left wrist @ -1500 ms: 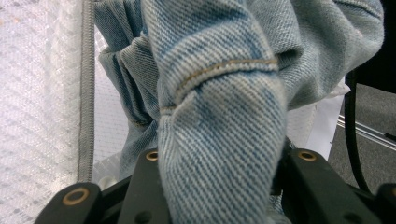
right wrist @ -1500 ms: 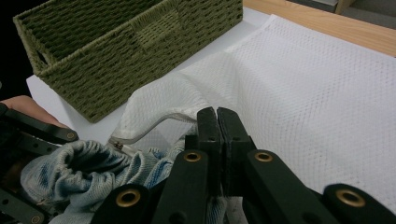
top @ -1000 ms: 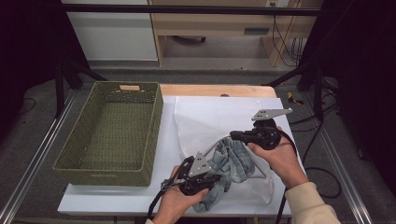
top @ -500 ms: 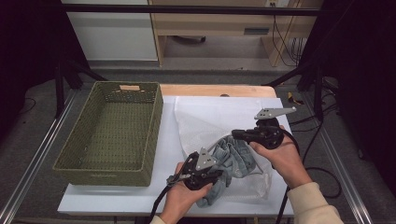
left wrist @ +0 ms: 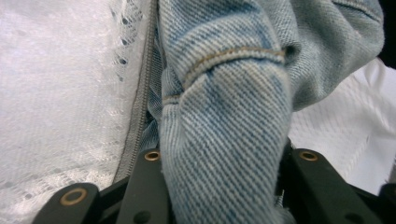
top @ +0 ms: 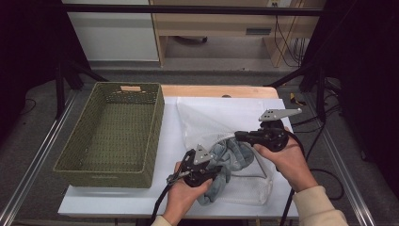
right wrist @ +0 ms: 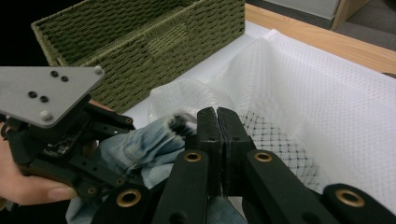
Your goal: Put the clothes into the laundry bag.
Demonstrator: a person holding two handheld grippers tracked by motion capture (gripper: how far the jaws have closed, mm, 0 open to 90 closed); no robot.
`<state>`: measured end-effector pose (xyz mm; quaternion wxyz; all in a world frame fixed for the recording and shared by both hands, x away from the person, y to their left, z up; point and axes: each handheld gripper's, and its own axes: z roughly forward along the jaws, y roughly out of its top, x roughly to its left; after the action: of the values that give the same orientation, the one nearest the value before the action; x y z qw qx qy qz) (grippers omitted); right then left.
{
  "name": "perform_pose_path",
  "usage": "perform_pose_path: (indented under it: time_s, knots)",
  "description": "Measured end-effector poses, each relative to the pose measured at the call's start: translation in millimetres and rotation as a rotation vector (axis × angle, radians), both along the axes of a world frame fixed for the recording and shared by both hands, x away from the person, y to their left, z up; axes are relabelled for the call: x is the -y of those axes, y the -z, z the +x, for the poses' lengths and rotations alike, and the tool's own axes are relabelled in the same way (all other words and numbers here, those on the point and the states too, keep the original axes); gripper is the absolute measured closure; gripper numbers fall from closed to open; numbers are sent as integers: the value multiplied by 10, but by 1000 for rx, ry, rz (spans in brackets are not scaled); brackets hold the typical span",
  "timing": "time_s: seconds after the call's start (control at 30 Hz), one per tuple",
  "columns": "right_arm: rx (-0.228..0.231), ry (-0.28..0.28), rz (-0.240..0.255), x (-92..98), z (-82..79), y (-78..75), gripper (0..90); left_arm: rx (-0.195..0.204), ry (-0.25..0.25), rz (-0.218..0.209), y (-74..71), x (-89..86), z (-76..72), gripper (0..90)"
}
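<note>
One green basket (top: pixel 110 134) beside mesh bag (top: pixel 221 117)

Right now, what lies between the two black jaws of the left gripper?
A thick bunched fold of blue denim cloth fills the gap, pressed by both jaws of the left gripper; the left gripper view shows it, with the white mesh bag beside it.

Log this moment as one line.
left gripper: shut on denim garment | right gripper: shut on mesh bag edge | green basket: empty
</note>
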<state>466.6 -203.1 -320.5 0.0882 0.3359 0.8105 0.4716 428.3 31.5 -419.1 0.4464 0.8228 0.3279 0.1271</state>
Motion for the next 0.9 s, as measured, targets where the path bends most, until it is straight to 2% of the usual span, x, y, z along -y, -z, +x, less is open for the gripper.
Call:
perform_pose_path:
  time_s: [0.2, 0.33, 0.5, 0.53, 0.63, 0.7, 0.77, 0.9]
  knots:
    - [-3, -7, 7, -49, -17, 30, 893, 16, -42, 22, -20, 82, 34, 621]
    - [-4, 0, 3, -83, -12, 58, 893, 9, -64, 7, 17, 117, 112, 584]
    - [-25, 16, -11, -152, 13, 143, 893, -14, -74, -50, 63, 121, 183, 366]
    - [-27, 20, -14, -163, 19, 164, 893, -11, -72, -65, 71, 115, 184, 325]
    - [-39, 32, -20, -172, 43, 242, 893, 38, -65, -96, 40, 75, 160, 300]
    - [-48, 36, -15, -177, 42, 291, 892, 75, -51, -84, 13, 56, 134, 292]
    - [-51, 34, -13, -183, 32, 318, 893, 78, -47, -77, 2, 34, 119, 289]
    - [-59, 38, -3, -183, 5, 372, 892, 71, -37, -114, -20, -41, 69, 287]
